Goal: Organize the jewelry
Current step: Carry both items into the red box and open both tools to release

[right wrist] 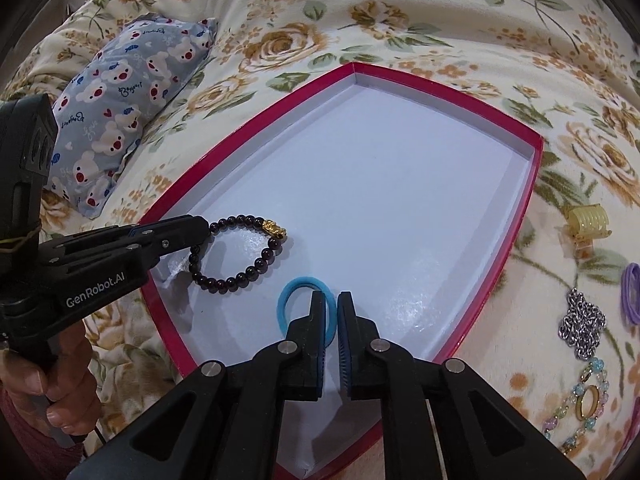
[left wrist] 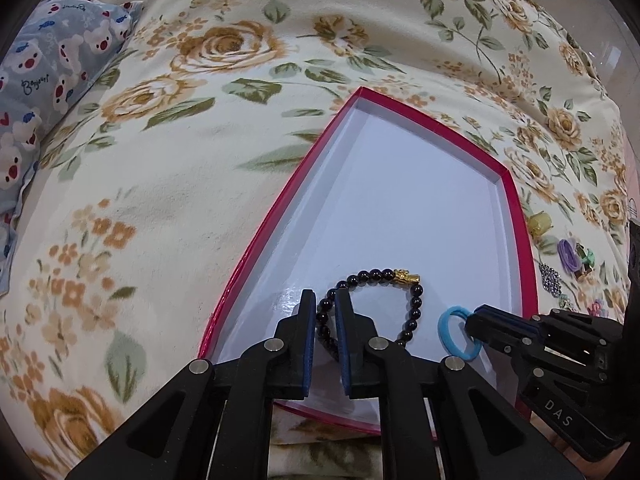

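A red-rimmed box with a white floor lies on a floral blanket. In it rests a dark bead bracelet with a gold charm. My left gripper stands slightly open. The bracelet's left side runs between its pads, which do not press on it. A blue hair ring lies near the box's front. My right gripper is narrowly open around the ring's right edge, with a gap showing between the pads.
Right of the box, on the blanket, lie a yellow hair claw, a purple hair tie, a silver chain and a pastel bead bracelet. A blue bear-print pillow sits at the back left. A hand holds the left gripper.
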Action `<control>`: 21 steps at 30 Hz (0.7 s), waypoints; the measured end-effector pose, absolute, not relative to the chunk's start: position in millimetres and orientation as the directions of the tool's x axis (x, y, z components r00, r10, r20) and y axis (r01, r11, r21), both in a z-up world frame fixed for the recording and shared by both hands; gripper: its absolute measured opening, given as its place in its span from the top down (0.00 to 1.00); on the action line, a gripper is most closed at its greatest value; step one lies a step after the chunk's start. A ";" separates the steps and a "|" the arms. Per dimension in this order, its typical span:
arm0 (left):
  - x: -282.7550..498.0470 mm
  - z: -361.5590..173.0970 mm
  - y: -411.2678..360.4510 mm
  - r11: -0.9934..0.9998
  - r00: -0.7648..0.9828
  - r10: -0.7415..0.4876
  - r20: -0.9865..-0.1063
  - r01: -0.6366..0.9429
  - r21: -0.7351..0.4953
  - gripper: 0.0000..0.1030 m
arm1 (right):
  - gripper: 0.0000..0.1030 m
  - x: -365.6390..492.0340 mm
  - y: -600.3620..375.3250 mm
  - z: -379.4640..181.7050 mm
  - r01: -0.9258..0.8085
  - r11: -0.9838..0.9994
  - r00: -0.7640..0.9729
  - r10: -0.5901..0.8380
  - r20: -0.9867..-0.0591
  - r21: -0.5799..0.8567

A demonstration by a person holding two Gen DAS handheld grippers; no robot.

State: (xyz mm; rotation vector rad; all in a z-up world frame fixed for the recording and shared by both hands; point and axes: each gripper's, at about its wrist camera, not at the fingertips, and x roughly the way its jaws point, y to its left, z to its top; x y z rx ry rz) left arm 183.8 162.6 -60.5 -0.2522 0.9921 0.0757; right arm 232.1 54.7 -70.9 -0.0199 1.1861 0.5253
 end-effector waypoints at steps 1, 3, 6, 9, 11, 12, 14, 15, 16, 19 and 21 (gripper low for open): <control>182.7 -59.9 162.5 0.969 0.548 -0.049 -0.835 -0.178 -0.173 0.85 | 0.86 231.1 53.0 -69.2 -0.396 0.880 0.274 0.384 -0.882 0.261; 180.1 -57.1 161.3 0.970 0.554 -0.035 -0.832 -0.182 -0.162 0.79 | 0.84 230.6 50.4 -66.8 -0.390 0.881 0.281 0.391 -0.876 0.269; 174.4 -52.3 159.0 0.971 0.562 -0.026 -0.827 -0.181 -0.154 0.78 | 0.82 228.6 43.2 -59.1 -0.376 0.882 0.299 0.404 -0.864 0.283; 167.6 -45.7 157.1 0.970 0.570 -0.029 -0.821 -0.181 -0.160 0.77 | 0.81 224.6 31.6 -49.0 -0.360 0.884 0.325 0.417 -0.849 0.297; 163.4 -40.6 155.0 0.971 0.578 -0.029 -0.815 -0.177 -0.160 0.73 | 0.76 221.5 21.9 -42.6 -0.345 0.889 0.346 0.420 -0.839 0.303; 161.9 -38.6 153.2 0.972 0.582 -0.029 -0.813 -0.175 -0.159 0.69 | 0.74 220.0 15.9 -39.4 -0.335 0.890 0.356 0.422 -0.834 0.308; 159.0 -34.2 146.8 0.974 0.586 -0.035 -0.809 -0.159 -0.158 0.65 | 0.66 217.3 4.4 -33.6 -0.316 0.896 0.377 0.422 -0.825 0.314; 158.0 -32.5 143.9 0.976 0.588 -0.038 -0.808 -0.152 -0.156 0.65 | 0.66 215.4 -3.6 -30.6 -0.304 0.900 0.390 0.417 -0.821 0.312; 156.9 -30.4 138.6 0.978 0.589 -0.041 -0.807 -0.142 -0.154 0.64 | 0.66 214.5 -7.9 -29.1 -0.297 0.903 0.396 0.412 -0.820 0.310; 155.3 -25.4 125.8 0.981 0.592 -0.060 -0.804 -0.113 -0.156 0.61 | 0.65 209.9 -32.5 -25.2 -0.254 0.918 0.419 0.387 -0.821 0.303; 154.9 -22.3 117.8 0.984 0.592 -0.070 -0.803 -0.093 -0.155 0.60 | 0.65 207.5 -45.4 -23.8 -0.231 0.926 0.429 0.373 -0.823 0.299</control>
